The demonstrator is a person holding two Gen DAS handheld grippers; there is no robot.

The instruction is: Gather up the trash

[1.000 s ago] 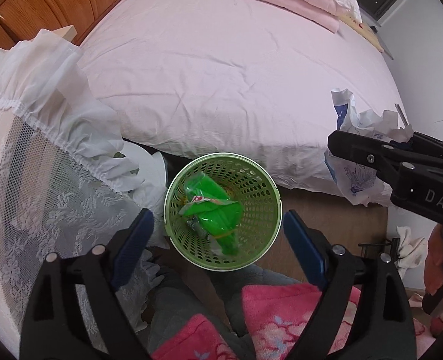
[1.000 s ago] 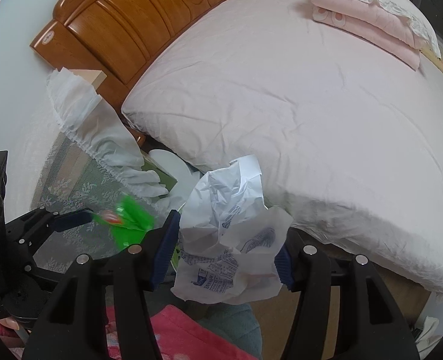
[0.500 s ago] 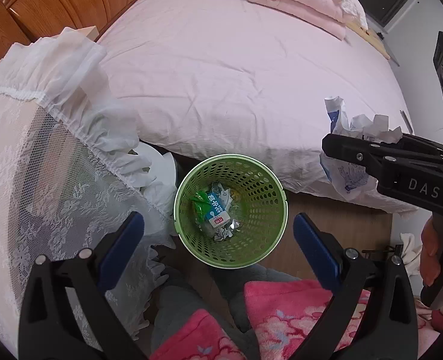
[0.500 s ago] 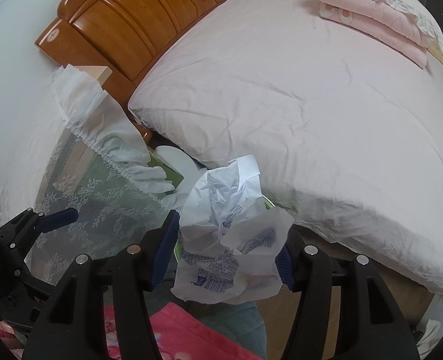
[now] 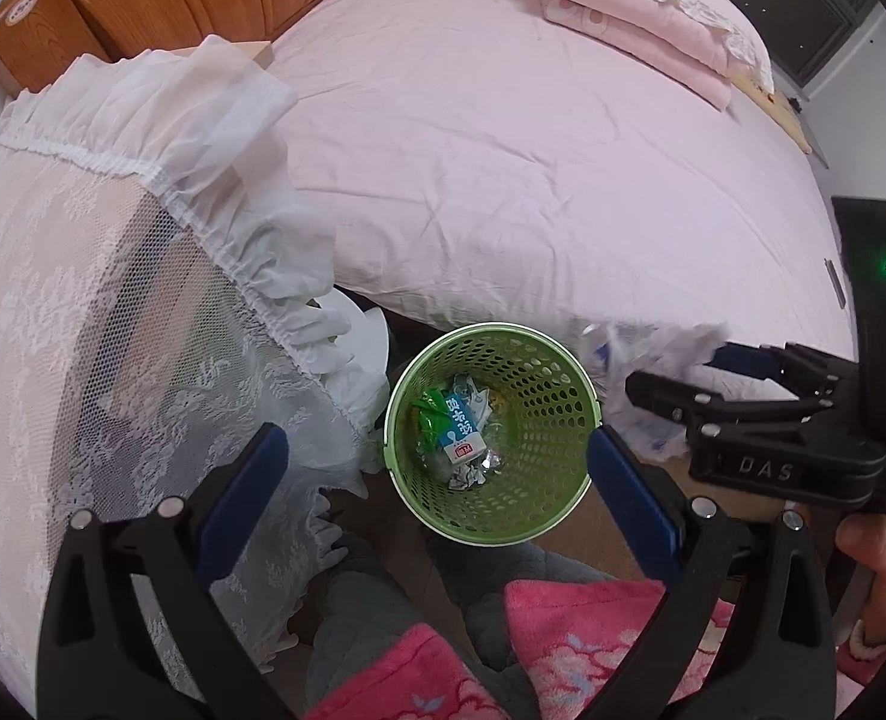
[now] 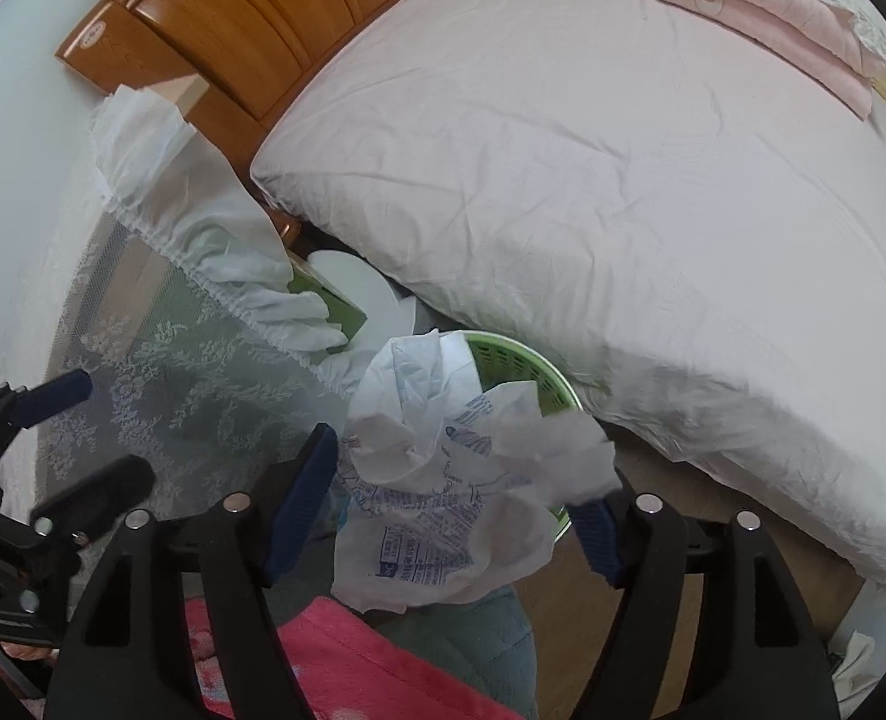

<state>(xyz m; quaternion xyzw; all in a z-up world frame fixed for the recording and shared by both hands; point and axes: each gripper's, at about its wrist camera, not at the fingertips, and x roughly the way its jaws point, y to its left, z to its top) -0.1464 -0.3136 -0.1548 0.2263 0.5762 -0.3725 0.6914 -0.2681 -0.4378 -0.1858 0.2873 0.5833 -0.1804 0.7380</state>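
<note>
A green mesh trash basket [image 5: 554, 483] stands on the floor beside the bed, holding a green wrapper, a small carton and crumpled scraps. My left gripper [image 5: 437, 486] is open and empty, high above the basket. My right gripper [image 6: 449, 504] is shut on a crumpled white plastic bag [image 6: 443, 480] with blue print. In the left wrist view the right gripper [image 5: 671, 372] and the bag [image 5: 641, 354] hang at the basket's right rim. In the right wrist view the basket's rim [image 6: 533, 366] shows behind the bag.
A pink bed [image 5: 533, 150] with folded pink bedding [image 5: 641, 30] lies behind the basket. A nightstand under white lace cloth [image 5: 83, 300] stands left. A wooden headboard [image 6: 251, 18] is far left. The person's legs and pink clothing [image 5: 563, 618] are below.
The green wrapper dropped from the left gripper into the basket. The left gripper rose. The right gripper moved the bag left, to the basket's rim.
</note>
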